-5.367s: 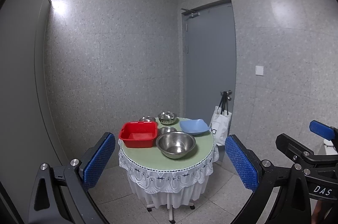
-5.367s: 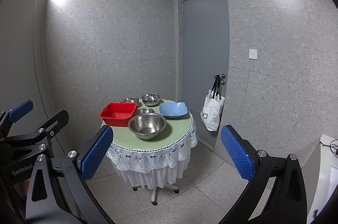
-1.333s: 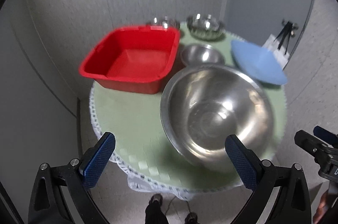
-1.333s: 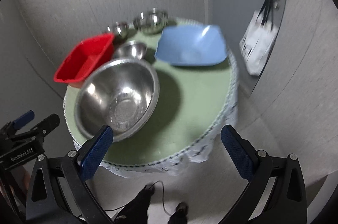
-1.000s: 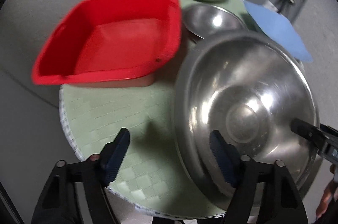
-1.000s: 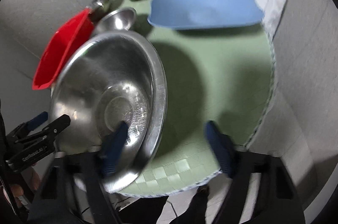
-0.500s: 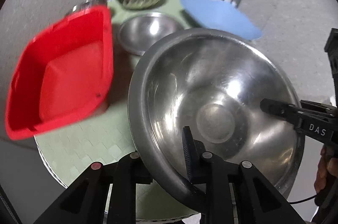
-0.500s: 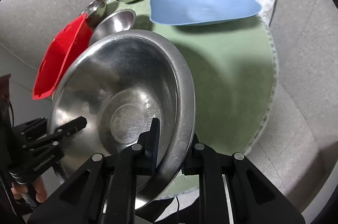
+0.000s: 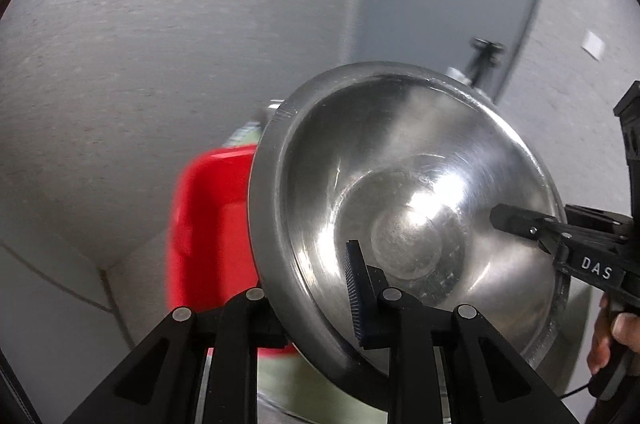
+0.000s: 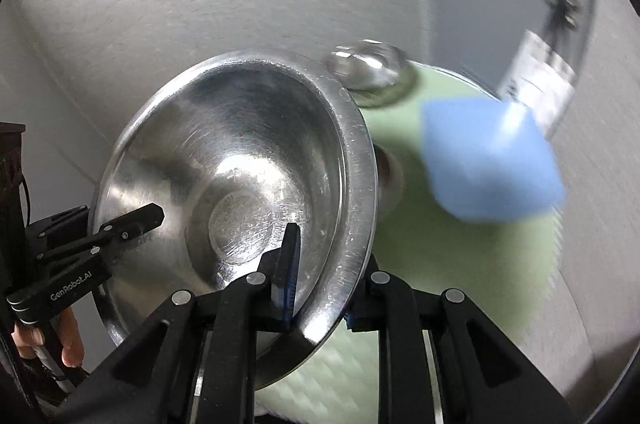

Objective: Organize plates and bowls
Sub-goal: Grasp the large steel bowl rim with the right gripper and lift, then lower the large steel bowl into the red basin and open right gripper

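Here, both tools, left tool [image 9: 316, 288] and right tool [image 10: 320, 276], clamped on steel bowl [image 10: 236, 180], red tub [image 9: 212, 224] behind.

Left wrist view: looking forward along claw fingers, very close on large steel bowl [image 9: 404, 208]. Right wrist view: same bowl [image 10: 240, 180] shared, seen from opposite rim, equally close.

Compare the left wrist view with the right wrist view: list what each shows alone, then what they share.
Left wrist only: the red tub, behind the bowl's left rim.
Right wrist only: the blue plate, a small steel bowl and the green tablecloth.
Both: the big steel bowl, pinched at opposite rims by the left gripper and the right gripper.
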A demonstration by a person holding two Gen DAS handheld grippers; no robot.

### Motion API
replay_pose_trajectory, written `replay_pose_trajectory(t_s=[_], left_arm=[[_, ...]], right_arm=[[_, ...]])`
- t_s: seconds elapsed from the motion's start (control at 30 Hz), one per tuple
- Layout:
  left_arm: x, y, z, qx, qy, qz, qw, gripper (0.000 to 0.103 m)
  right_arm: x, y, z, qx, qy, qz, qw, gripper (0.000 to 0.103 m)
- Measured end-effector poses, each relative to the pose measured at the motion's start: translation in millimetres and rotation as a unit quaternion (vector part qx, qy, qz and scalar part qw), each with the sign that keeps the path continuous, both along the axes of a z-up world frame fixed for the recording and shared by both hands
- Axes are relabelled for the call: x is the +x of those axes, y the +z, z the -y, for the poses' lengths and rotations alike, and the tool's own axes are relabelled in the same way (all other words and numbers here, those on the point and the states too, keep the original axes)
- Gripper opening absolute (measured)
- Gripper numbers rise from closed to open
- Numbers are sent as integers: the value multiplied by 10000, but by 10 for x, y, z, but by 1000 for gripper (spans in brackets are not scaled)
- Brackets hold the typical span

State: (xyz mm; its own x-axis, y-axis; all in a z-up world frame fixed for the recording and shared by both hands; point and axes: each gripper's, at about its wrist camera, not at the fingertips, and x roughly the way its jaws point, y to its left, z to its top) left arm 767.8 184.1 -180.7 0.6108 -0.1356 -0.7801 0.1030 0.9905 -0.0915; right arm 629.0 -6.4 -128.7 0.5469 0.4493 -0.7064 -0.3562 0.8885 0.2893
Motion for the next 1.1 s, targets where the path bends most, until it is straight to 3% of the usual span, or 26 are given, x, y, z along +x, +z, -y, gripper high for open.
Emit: replay_pose_trajectory(t_s=[0.2,0.37,0.53,0.67,0.83,0.9,1.03,1.1], left_arm=[[419,-569,-501,75,421,-500,9978,18],[877,-1179,-476,176,524,-897,9944,19],[1235,-1566,-361,282,580,-1035,9925,24],[1300,-1494,-279,283,601,-974,9930,38],[1373,-1434,-170,77,674,-1044,9922,57],[1238,-1274,-264,-58,722,-1067,9916,62],[907,-932,-256,-44,783,-979,9921,73],[717,-827,-269,-3,836,-967,9918,73]], right_arm=[[514,-265,-726,-30,398,-417,9983,18],[694,-509,-1012,-312,438,-658,9964,18],[704,-707,-1081,-421,458,-847,9945,21],[745,-803,-1140,-492,467,-974,9929,25],[701,-807,-1144,-312,522,-1014,9930,40],[695,-764,-1099,-151,534,-1041,9930,44],[656,-669,-1047,29,481,-954,9943,68],[625,-627,-1008,106,503,-911,9945,69]])
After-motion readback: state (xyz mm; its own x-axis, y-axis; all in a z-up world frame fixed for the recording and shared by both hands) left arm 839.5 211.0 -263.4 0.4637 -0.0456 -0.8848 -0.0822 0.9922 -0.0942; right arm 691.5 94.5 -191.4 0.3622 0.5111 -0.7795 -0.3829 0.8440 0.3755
